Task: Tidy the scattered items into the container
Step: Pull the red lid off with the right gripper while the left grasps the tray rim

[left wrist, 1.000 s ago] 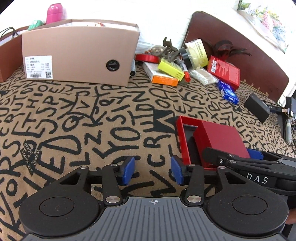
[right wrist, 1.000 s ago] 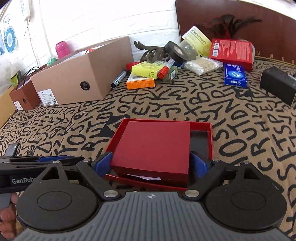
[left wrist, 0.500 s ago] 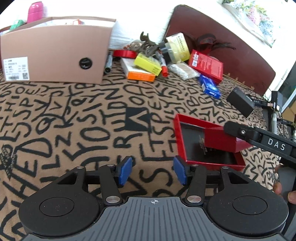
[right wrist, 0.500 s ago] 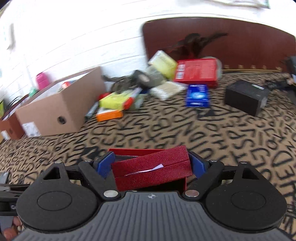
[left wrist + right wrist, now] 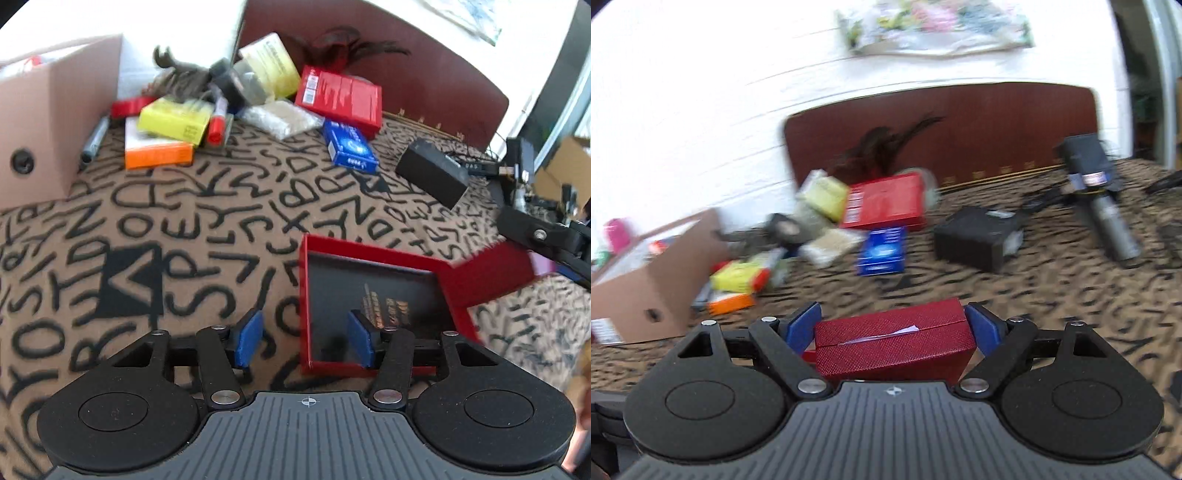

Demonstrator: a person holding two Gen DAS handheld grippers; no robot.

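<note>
Our right gripper (image 5: 892, 326) clamps the red box lid (image 5: 892, 341). Our left gripper (image 5: 304, 341), jaws just closing, straddles the red tray's (image 5: 369, 254) left wall, pads apart.

I'm working over a tan cloth (image 5: 229, 206) printed with black letters — it covers the whole surface. Behind it stands a dark brown curved headboard (image 5: 990, 122) against a white brick wall (image 5: 701, 110). A floral picture (image 5: 934, 26) hangs above — bright light washes out the wall.

red box (image 5: 894, 341), tan black-lettered cloth (image 5: 192, 221)
</note>
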